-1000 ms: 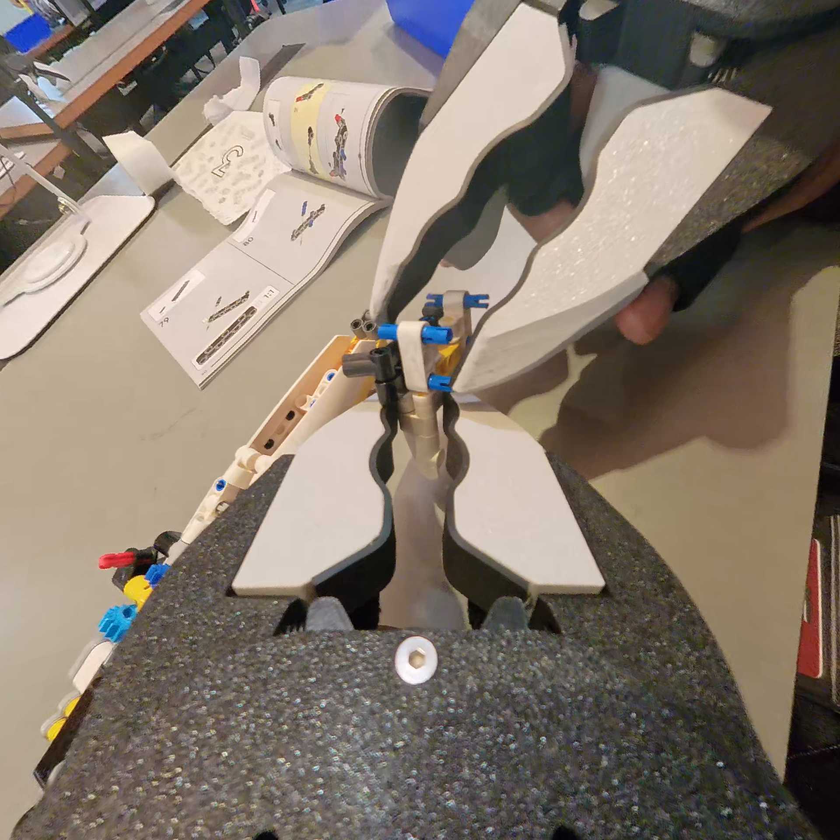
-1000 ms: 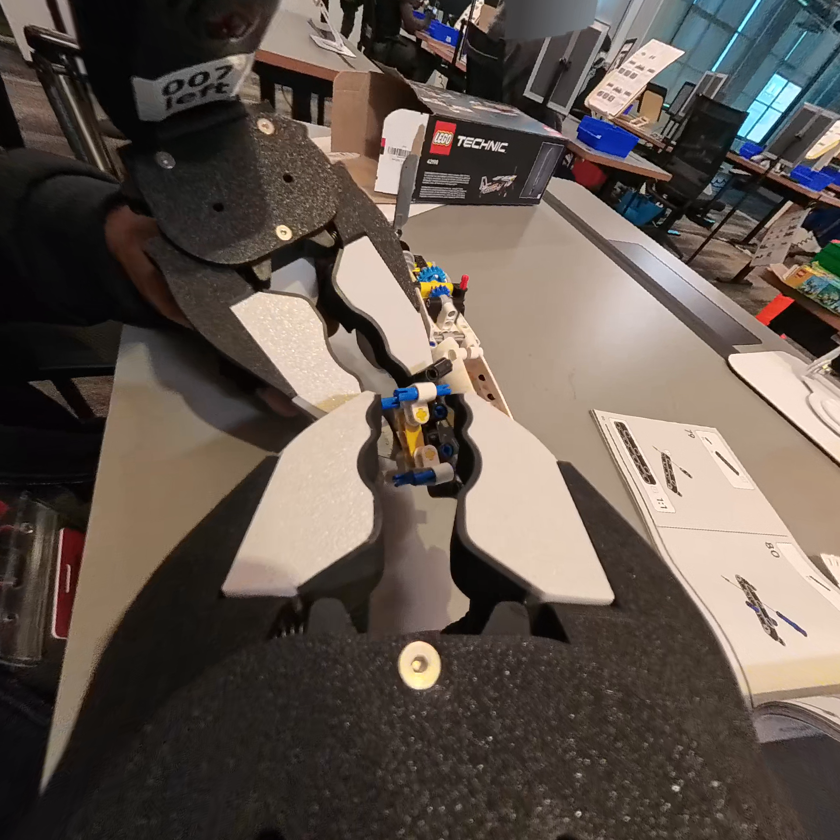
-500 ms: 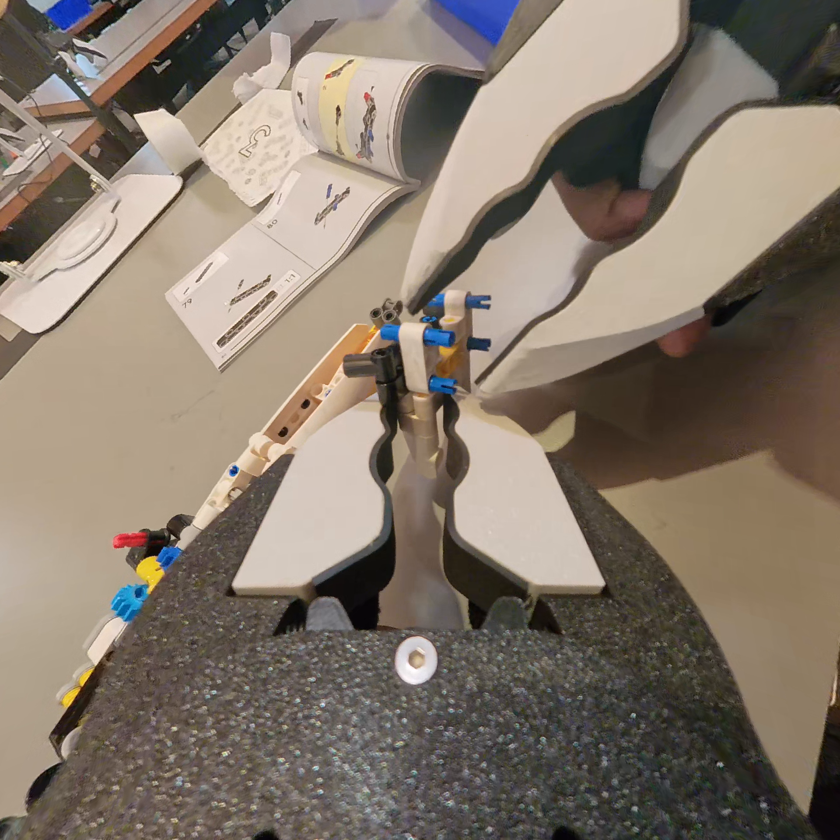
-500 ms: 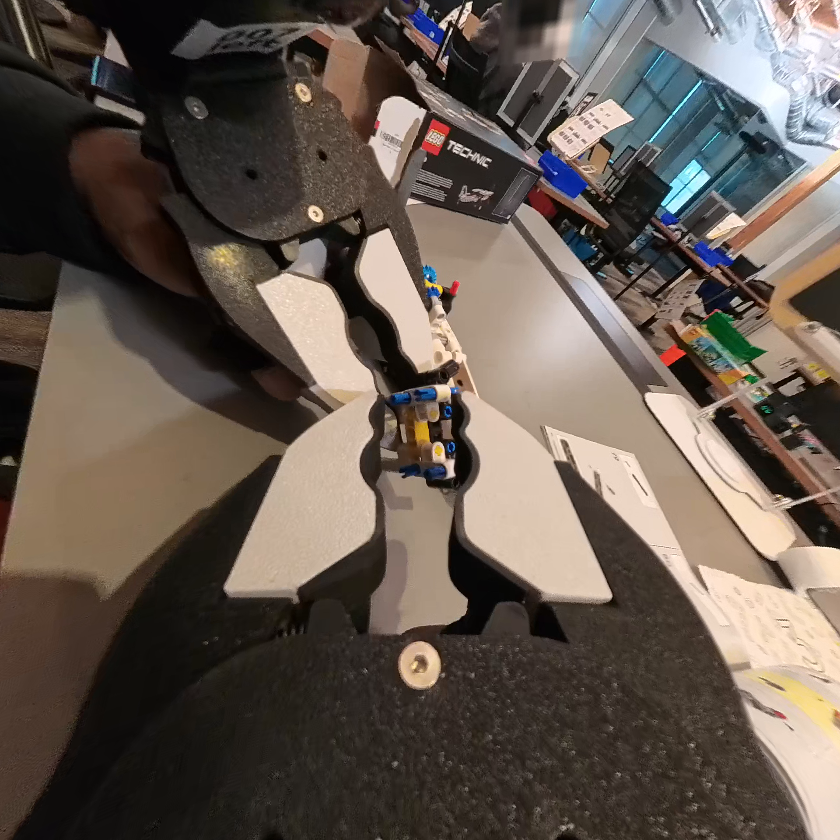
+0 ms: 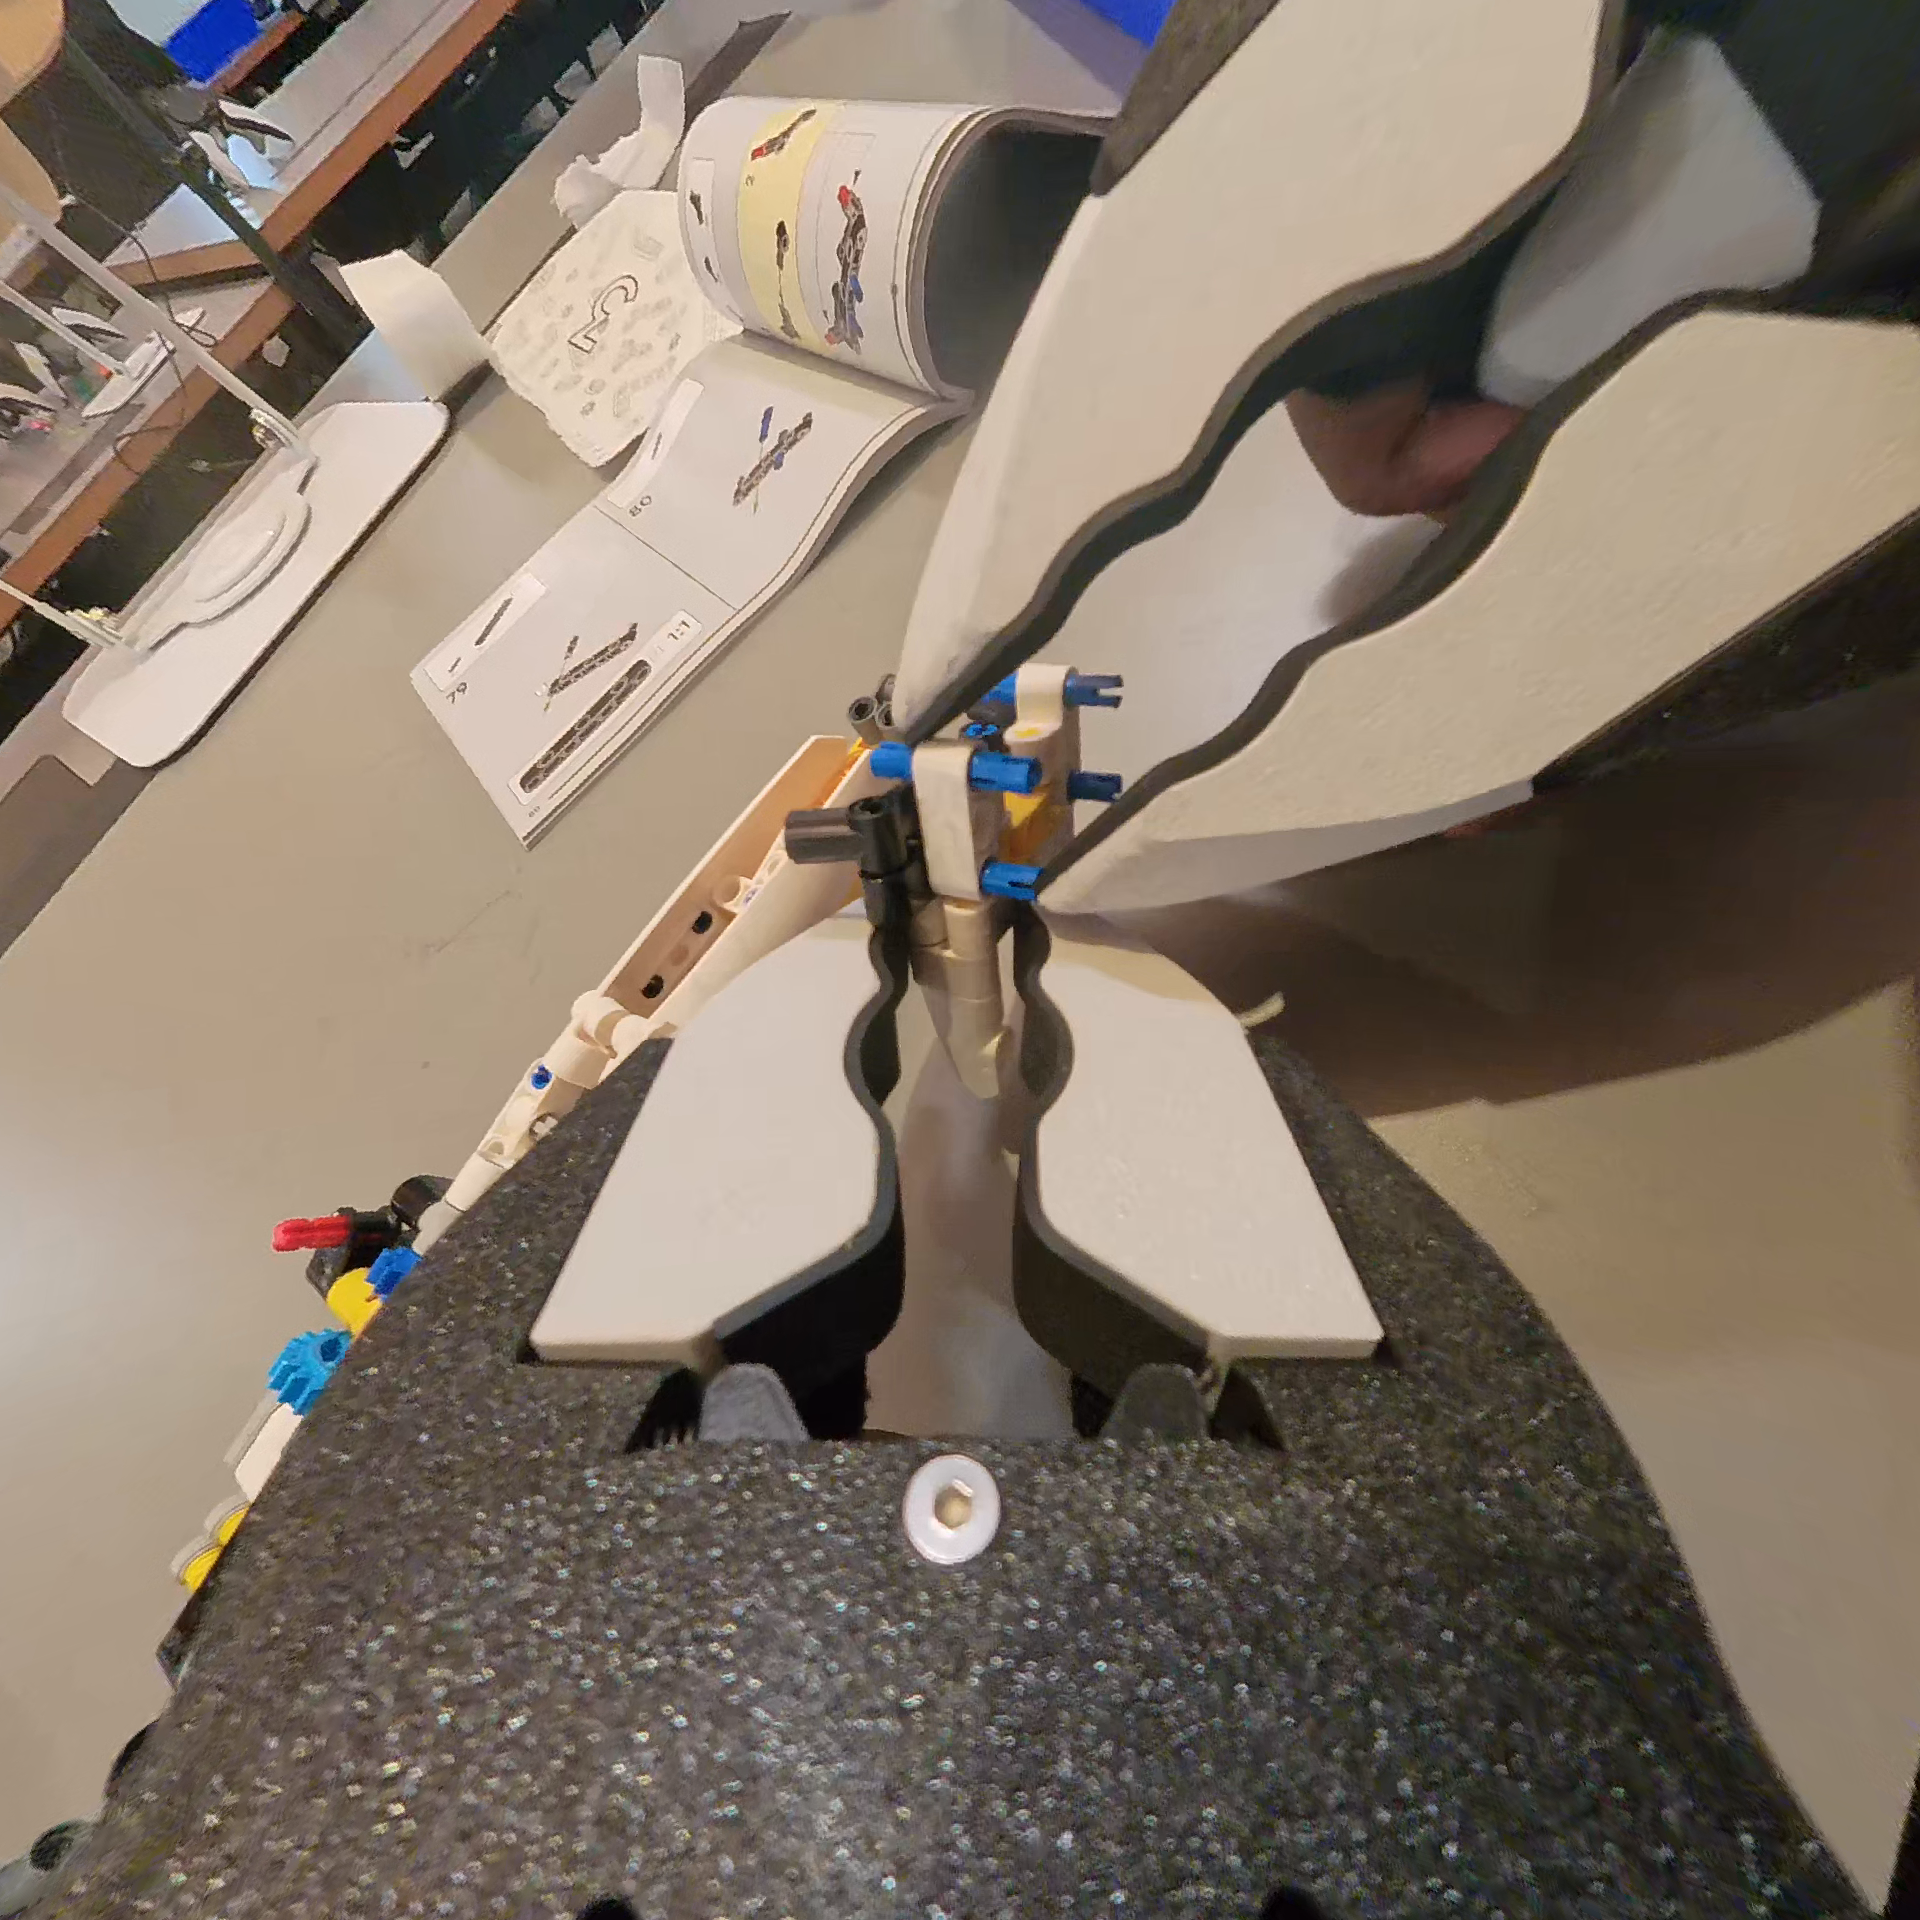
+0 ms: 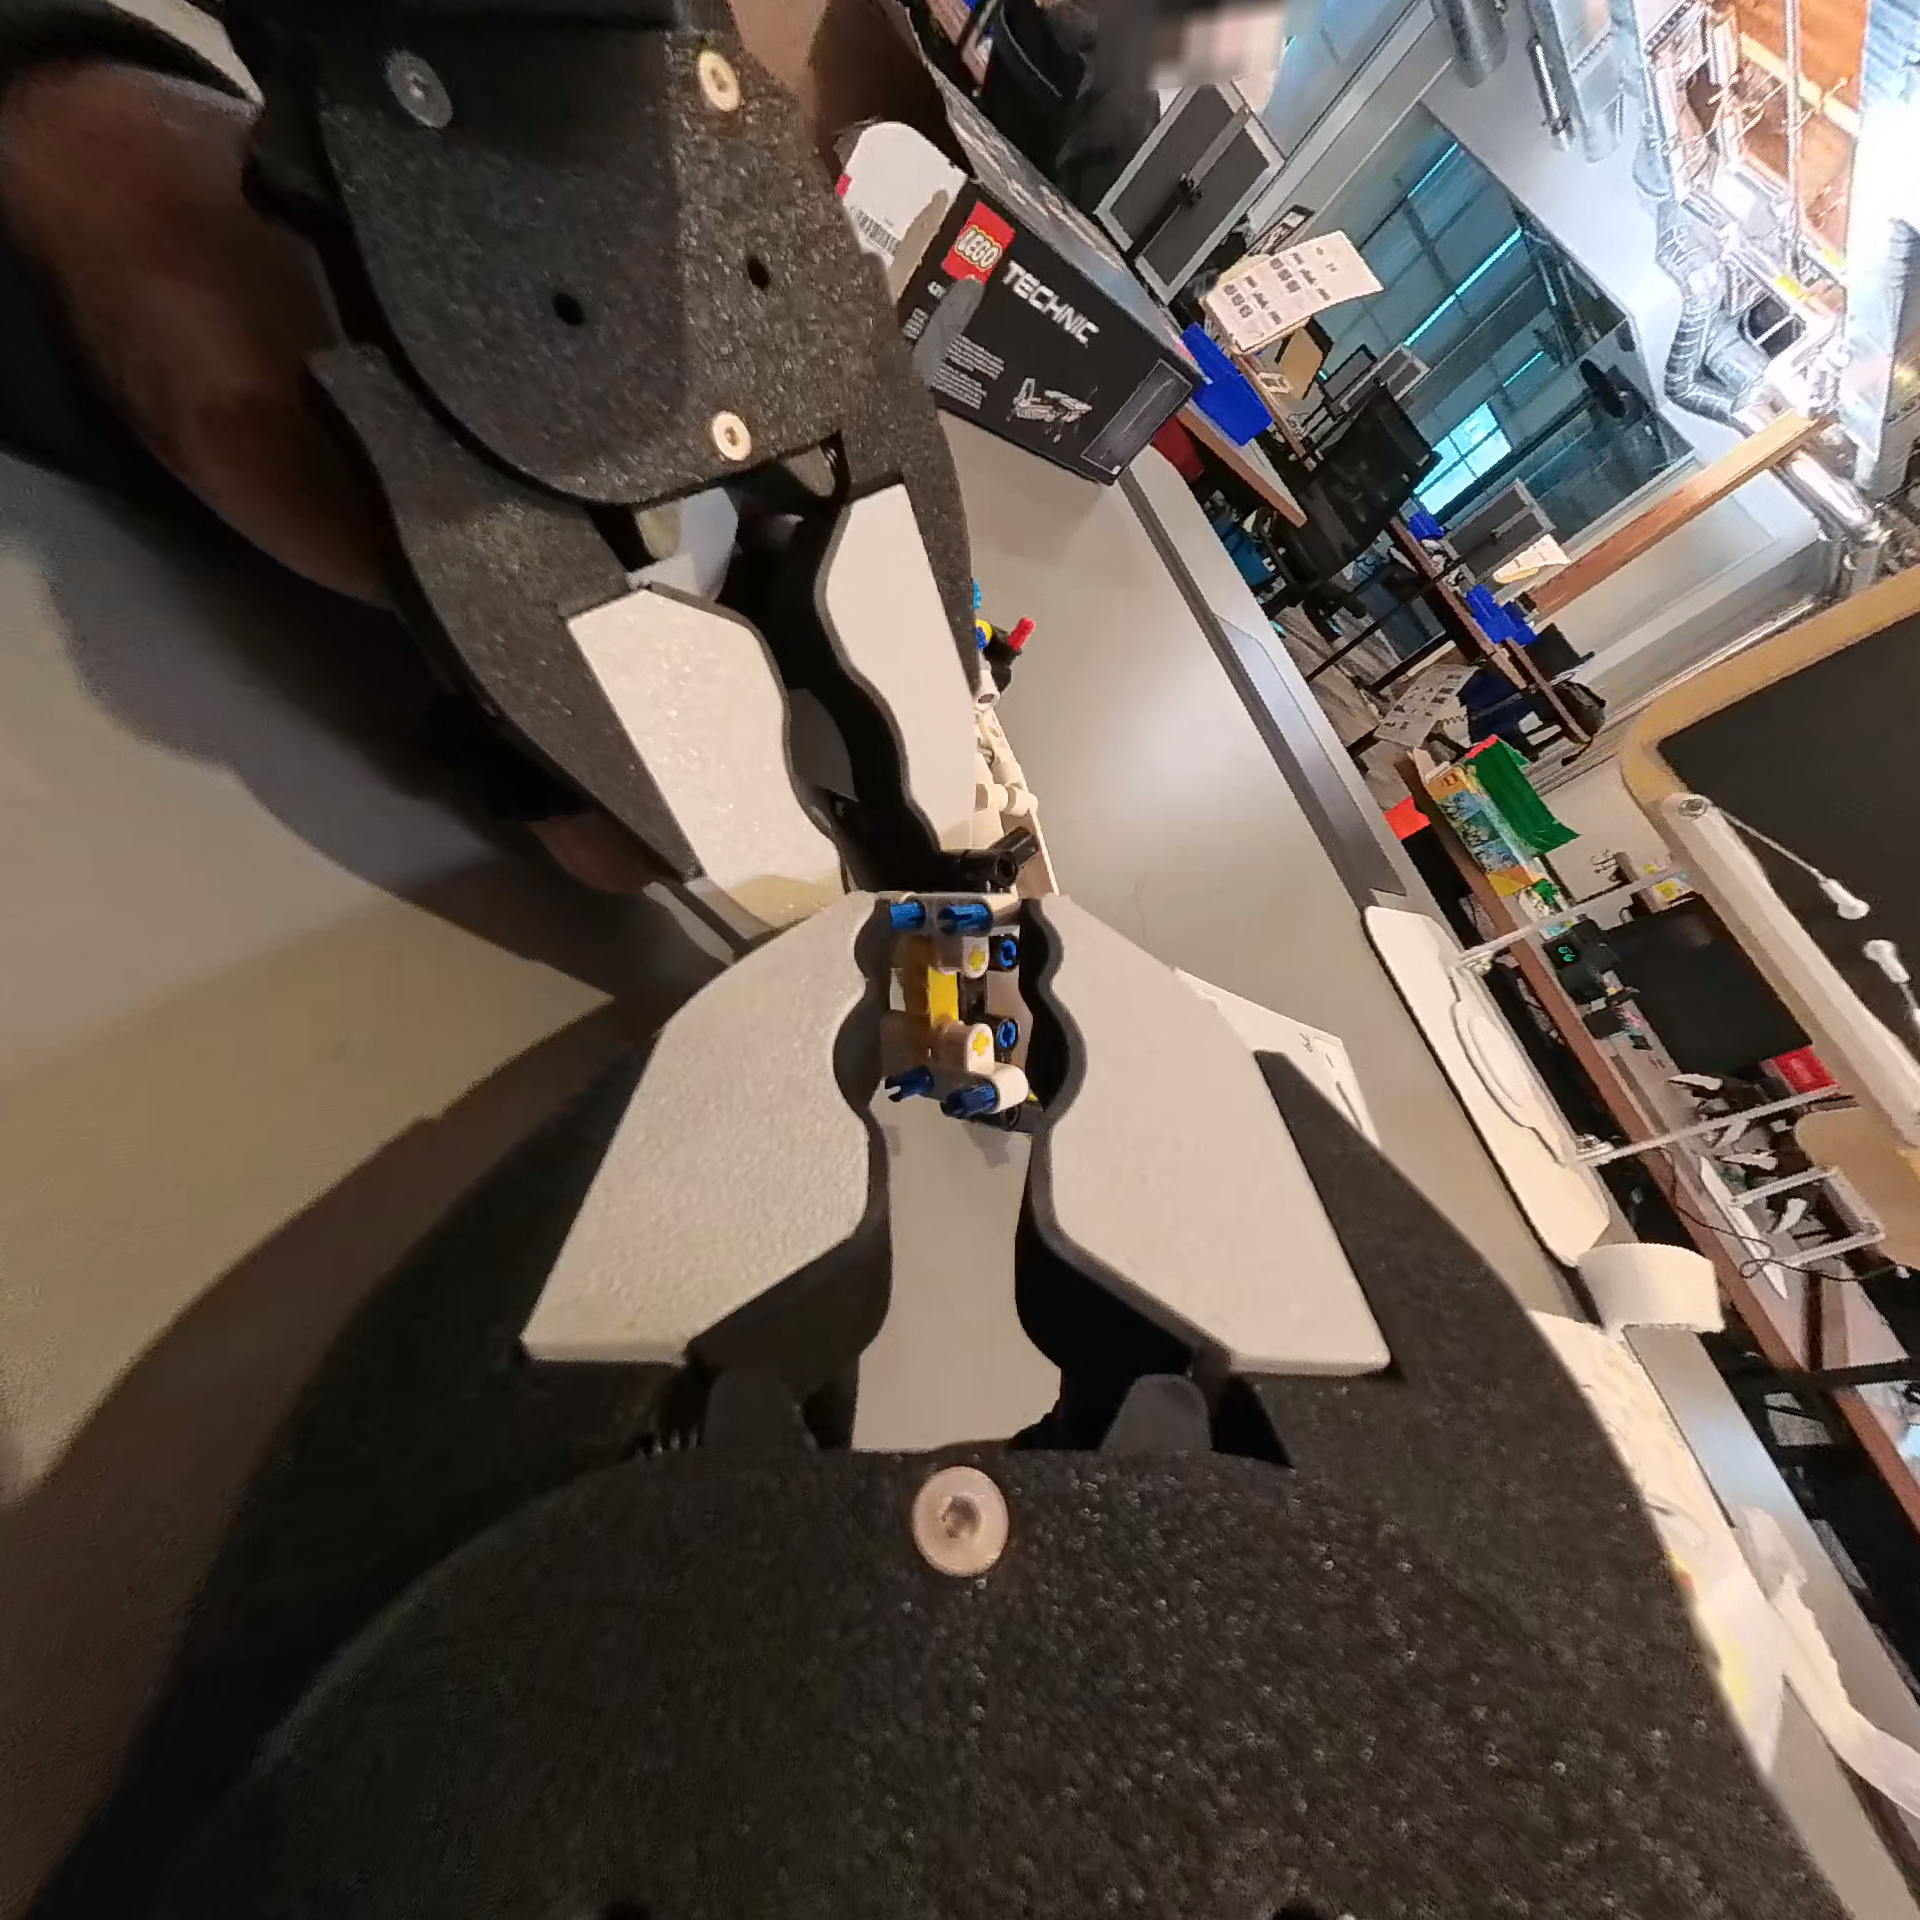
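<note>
While both grippers meet over the grey table (image 5: pixel 260 987), each is clamped on the same toy-brick assembly (image 5: pixel 966 821).

Left wrist view, left to right: a white flat stand base (image 5: pixel 239 561) lies at the far left edge of the table. Loose bricks, red (image 5: pixel 312 1234), yellow and blue, sit beside the gripper body. An open instruction booklet (image 5: pixel 665 582) lies farther back, its pages curled over. A long white-and-tan beam section (image 5: pixel 727 935) of the assembly runs down to the left. The left gripper (image 5: pixel 956 977) is closed on the tan stem (image 5: pixel 971 1008) of the assembly; both pads press against it. Above the stem, the block with blue pins (image 5: pixel 1003 769) sits between the fingers of the right gripper (image 5: pixel 987 790), which enters from the upper right. A hand (image 5: pixel 1392 457) shows behind those fingers.

Right wrist view, left to right: a hand (image 6: pixel 187 343) holds the left gripper (image 6: pixel 925 831), which comes in from the upper left. The right gripper (image 6: pixel 951 997) is shut on the yellow, white and blue-pinned block (image 6: pixel 956 1008), with a pad against each side. A black toy-brick box (image 6: pixel 1039 353) stands at the far table end. The white stand base (image 6: pixel 1486 1049) lies at the right edge.
</note>
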{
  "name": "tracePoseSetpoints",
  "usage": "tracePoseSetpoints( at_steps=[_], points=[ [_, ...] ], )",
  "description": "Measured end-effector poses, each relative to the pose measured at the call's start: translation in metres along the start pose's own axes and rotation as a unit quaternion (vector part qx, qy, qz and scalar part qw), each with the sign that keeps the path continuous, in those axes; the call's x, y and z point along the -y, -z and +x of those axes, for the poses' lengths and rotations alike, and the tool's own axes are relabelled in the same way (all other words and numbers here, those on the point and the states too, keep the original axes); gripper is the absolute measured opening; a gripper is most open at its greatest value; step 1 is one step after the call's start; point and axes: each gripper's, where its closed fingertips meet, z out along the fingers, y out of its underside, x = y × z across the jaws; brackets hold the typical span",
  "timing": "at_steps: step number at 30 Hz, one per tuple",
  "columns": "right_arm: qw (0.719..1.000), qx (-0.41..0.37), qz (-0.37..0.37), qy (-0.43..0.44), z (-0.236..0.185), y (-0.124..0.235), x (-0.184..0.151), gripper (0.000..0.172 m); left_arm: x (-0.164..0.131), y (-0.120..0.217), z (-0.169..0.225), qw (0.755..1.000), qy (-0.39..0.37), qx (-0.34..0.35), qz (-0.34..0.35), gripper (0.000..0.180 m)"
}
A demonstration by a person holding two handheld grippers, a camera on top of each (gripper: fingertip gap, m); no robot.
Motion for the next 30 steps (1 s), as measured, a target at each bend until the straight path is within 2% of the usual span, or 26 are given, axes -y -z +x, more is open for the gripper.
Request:
tracePoseSetpoints(
  at_steps=[9, 20, 30],
  points=[
    [1.0, 0.002, -0.006, -0.03, 0.0, 0.002, 0.0, 0.022, 0.0, 0.001, 0.001, 1.0, -0.017, 0.016, 0.0, 0.021],
    [0.998, -0.031, -0.024, -0.042, -0.001, 0.004, 0.004, 0.022, 0.003, 0.003, 0.0, 1.0, -0.014, 0.021, 0.01, 0.02],
    [0.997, -0.05, -0.025, -0.061, 0.001, 0.011, 0.011, 0.02, 0.008, 0.006, 0.002, 1.0, 0.005, 0.005, 0.031, 0.02]
  ],
)
